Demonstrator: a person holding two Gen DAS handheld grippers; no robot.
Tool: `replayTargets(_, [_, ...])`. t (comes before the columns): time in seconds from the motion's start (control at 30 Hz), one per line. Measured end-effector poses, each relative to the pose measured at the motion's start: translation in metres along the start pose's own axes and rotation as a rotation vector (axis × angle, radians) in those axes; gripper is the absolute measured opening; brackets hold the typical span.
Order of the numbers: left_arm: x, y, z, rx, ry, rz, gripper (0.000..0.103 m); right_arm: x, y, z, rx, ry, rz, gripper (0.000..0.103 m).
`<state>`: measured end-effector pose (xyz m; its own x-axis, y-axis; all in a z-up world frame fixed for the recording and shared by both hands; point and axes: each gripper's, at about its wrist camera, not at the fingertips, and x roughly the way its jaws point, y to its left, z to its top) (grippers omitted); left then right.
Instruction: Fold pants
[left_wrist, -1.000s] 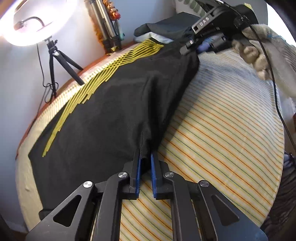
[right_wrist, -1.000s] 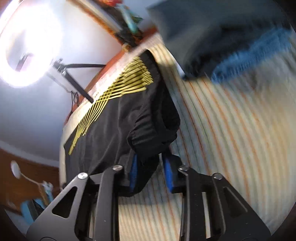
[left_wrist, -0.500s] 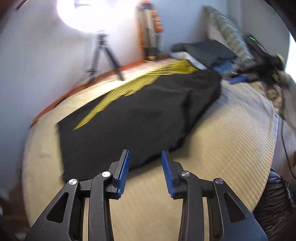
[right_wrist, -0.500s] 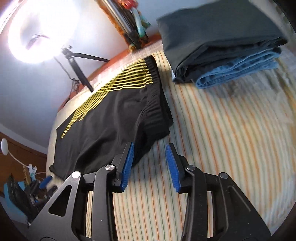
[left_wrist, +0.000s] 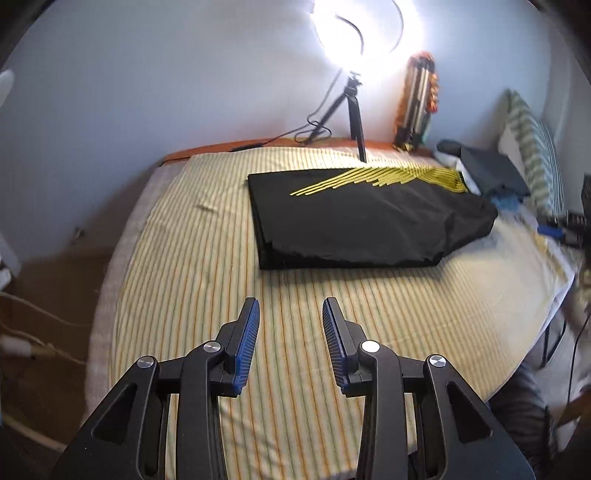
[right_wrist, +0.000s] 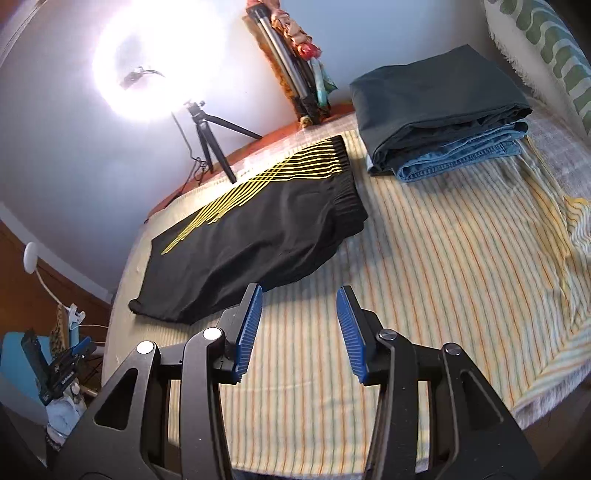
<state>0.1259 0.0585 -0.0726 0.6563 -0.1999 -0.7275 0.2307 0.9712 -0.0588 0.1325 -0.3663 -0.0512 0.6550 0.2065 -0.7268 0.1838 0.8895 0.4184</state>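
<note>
Black pants with yellow stripes (left_wrist: 365, 221) lie folded lengthwise on the striped bed (left_wrist: 184, 280), waistband toward the right. My left gripper (left_wrist: 290, 314) is open and empty, held above the bed short of the pants' near edge. In the right wrist view the pants (right_wrist: 258, 236) lie left of centre, waistband toward the stack. My right gripper (right_wrist: 299, 299) is open and empty, above the sheet just off the pants' near edge.
A ring light on a tripod (left_wrist: 354, 110) stands at the bed's far edge. A stack of folded dark and blue clothes (right_wrist: 443, 114) sits at the head of the bed by a pillow (right_wrist: 546, 48). The bed's edge drops off at left (left_wrist: 107, 280).
Both grippers let go of the pants, opened and pulled back and up. The pants now lie flat on the bed.
</note>
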Motion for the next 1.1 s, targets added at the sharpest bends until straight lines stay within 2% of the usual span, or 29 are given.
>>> replayTargets(0.17, [0.008, -0.019, 0.009, 0.007, 0.002, 0.001, 0.034, -0.015, -0.005, -0.017, 0.002, -0.004, 0.014, 0.044])
replayTargets(0.3, [0.024, -0.061, 0.030, 0.072, -0.011, 0.022, 0.034, -0.021, -0.019, -0.028, 0.014, -0.002, 0.027, 0.044])
replayTargets(0.47, [0.048, -0.090, 0.047, 0.083, -0.004, 0.015, 0.034, -0.007, -0.040, -0.017, 0.052, 0.016, 0.039, 0.045])
replayTargets(0.53, [0.060, -0.088, 0.050, 0.089, 0.006, 0.057, 0.034, 0.004, -0.044, -0.008, 0.073, 0.024, 0.058, 0.045])
replayTargets(0.63, [0.079, -0.072, 0.054, 0.046, 0.041, 0.066, 0.034, 0.022, -0.044, 0.003, 0.089, 0.039, 0.076, 0.045])
replayTargets(0.8, [0.117, -0.050, 0.058, 0.071, 0.097, 0.166, 0.034, 0.061, -0.041, 0.021, 0.126, 0.077, 0.088, 0.045])
replayTargets(0.9, [0.138, -0.039, 0.056, 0.066, 0.129, 0.197, 0.034, 0.082, -0.042, 0.028, 0.163, 0.101, 0.092, 0.045])
replayTargets(1.03, [0.156, -0.029, 0.051, 0.099, 0.137, 0.267, 0.034, 0.104, -0.045, 0.037, 0.202, 0.113, 0.094, 0.045])
replayTargets(1.1, [0.159, -0.024, 0.050, 0.110, 0.105, 0.284, 0.037, 0.115, -0.049, 0.041, 0.224, 0.118, 0.083, 0.045])
